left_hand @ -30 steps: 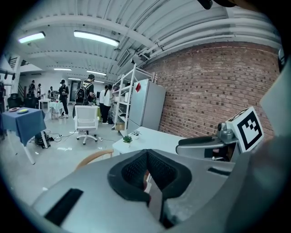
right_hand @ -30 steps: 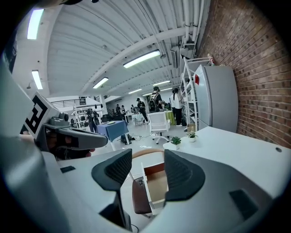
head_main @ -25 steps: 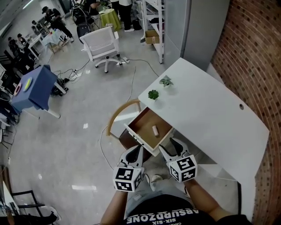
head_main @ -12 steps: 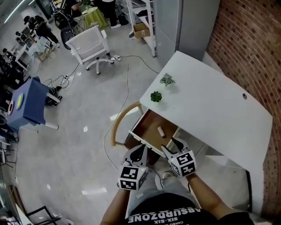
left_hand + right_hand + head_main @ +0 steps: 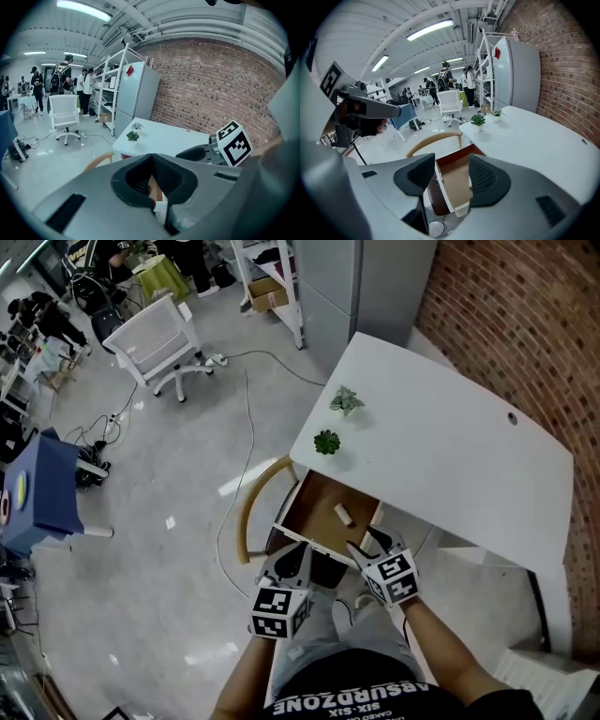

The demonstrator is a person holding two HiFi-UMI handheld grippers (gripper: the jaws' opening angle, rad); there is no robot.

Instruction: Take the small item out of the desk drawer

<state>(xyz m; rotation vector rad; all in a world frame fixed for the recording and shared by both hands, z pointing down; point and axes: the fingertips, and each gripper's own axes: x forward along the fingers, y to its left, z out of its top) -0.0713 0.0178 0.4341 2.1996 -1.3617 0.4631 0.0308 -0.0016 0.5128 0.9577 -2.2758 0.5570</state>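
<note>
Small item [image 5: 343, 515] lies in the open drawer [image 5: 321, 502] under the white surface [image 5: 441, 456], just ahead of the right claw [image 5: 364, 542] (jaws apart, empty). Left claw [image 5: 298, 559] is closed on nothing, near the drawer front.

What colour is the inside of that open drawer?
Light brown; the drawer shows best in right gripper view.

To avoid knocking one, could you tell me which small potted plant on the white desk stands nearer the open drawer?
The darker green potted plant, on the white desk just beside the wooden drawer; the paler plant stands farther back.
</note>
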